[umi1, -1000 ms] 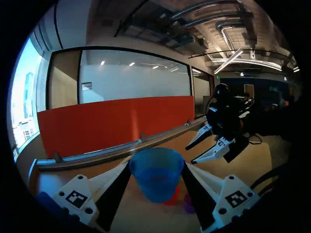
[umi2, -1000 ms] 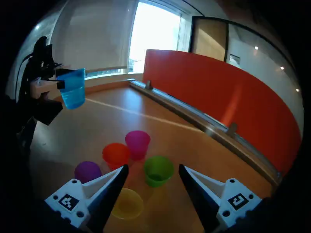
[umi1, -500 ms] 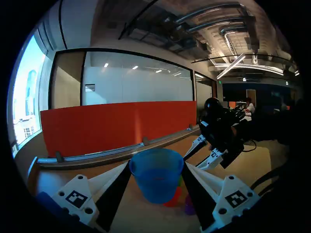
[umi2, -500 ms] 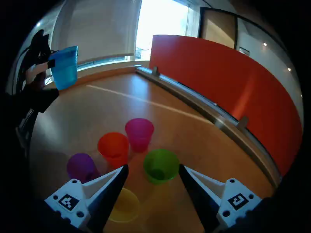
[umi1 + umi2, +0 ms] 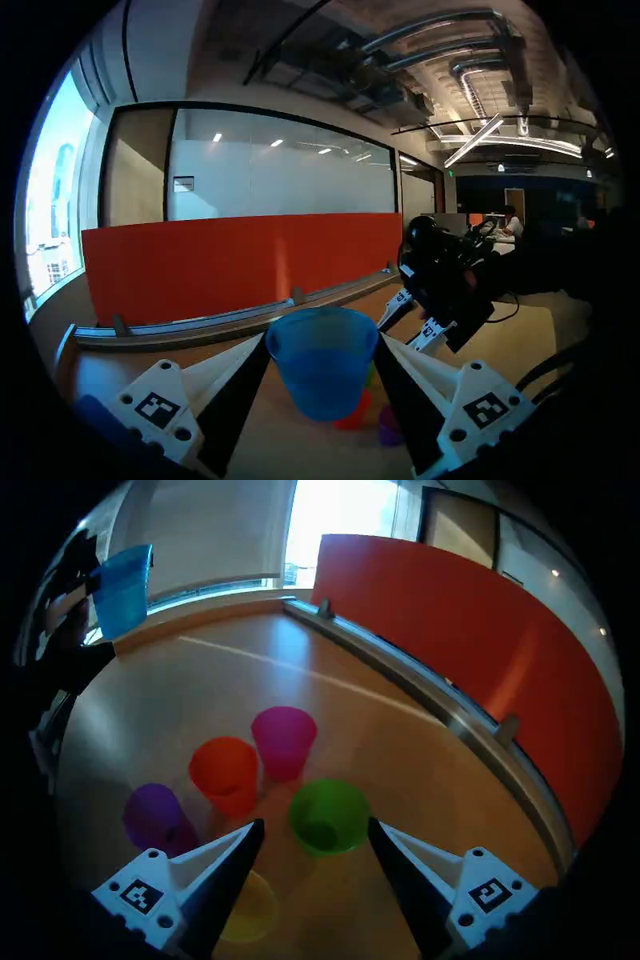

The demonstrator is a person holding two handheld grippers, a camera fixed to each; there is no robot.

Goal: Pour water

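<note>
The blue cup (image 5: 322, 362) sits upright between the two fingers of the left gripper (image 5: 322, 340), both fingers pressing its sides, so this claw is closed only to the cup's width. Its lower part shows a deeper blue than the band under the rim. In the right gripper view the same cup appears high at the far left, lifted well above the wooden table (image 5: 200, 688) and well apart from the other cups.

On the table stands a close cluster: a magenta cup (image 5: 284, 740), an orange cup (image 5: 226, 772) just beside it, a purple cup (image 5: 156, 820) to the orange one's left, a green cup (image 5: 328, 816) and a yellow cup (image 5: 248, 908) partly hidden behind a finger. All are upright with open mouths.

The right gripper (image 5: 314, 824) hangs over this cluster with its fingers spread wide and nothing held; the green cup shows in the gap between them, down on the table.

An orange partition (image 5: 480, 640) runs along the table's far edge, with a bright window (image 5: 336, 520) beyond
</note>
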